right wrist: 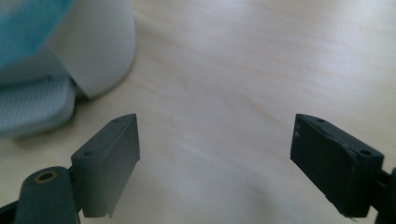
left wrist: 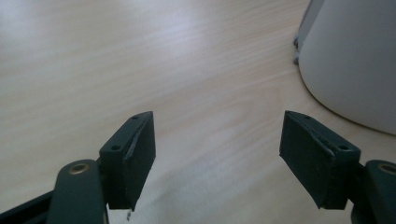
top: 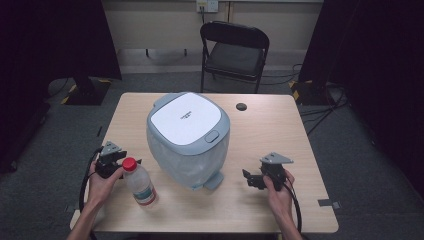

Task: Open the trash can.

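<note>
Tongs both wide apart, nothing btwn them — left tongs [left wrist: 217, 140] beside bottle [top: 139, 183], right tongs [right wrist: 215, 158] over bare table [top: 260, 135].

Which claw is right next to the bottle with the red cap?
The left claw is. It sits just beside the bottle, close to its red cap. The right claw is far off, on the other side of the bin.
</note>
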Action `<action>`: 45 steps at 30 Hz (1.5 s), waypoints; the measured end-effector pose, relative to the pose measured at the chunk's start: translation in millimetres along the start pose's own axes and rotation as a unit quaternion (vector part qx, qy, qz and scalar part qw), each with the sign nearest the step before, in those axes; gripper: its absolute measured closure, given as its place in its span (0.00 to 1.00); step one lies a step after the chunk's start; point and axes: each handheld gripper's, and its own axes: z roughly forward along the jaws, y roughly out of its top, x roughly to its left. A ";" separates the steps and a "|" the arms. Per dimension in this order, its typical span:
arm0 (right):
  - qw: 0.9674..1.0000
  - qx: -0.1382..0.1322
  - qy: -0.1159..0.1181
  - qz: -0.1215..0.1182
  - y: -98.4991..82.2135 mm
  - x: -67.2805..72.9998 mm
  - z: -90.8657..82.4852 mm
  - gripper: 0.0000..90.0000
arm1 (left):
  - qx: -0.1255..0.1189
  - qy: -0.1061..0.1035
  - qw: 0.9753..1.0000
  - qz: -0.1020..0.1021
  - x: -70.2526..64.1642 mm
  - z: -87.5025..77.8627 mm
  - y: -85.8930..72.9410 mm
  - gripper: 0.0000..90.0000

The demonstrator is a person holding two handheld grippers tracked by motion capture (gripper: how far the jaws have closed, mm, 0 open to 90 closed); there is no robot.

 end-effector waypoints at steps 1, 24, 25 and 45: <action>1.000 -0.012 -0.008 -0.006 12.9 3.5 8.3 0.15 | -0.005 -0.012 1.000 0.001 0.9 1.0 4.7 0.30; 0.998 -0.068 0.017 -0.010 90.0 11.5 37.5 0.17 | -0.078 -0.055 0.995 0.022 -12.5 -32.6 129.5 0.34; 0.997 -0.073 0.020 -0.009 92.2 11.9 35.6 0.17 | -0.082 -0.055 0.995 0.030 -16.7 -36.4 135.8 0.34; 0.993 -0.114 0.021 -0.019 104.3 20.0 12.1 0.34 | -0.038 -0.079 0.995 0.042 -26.2 -44.3 163.6 0.61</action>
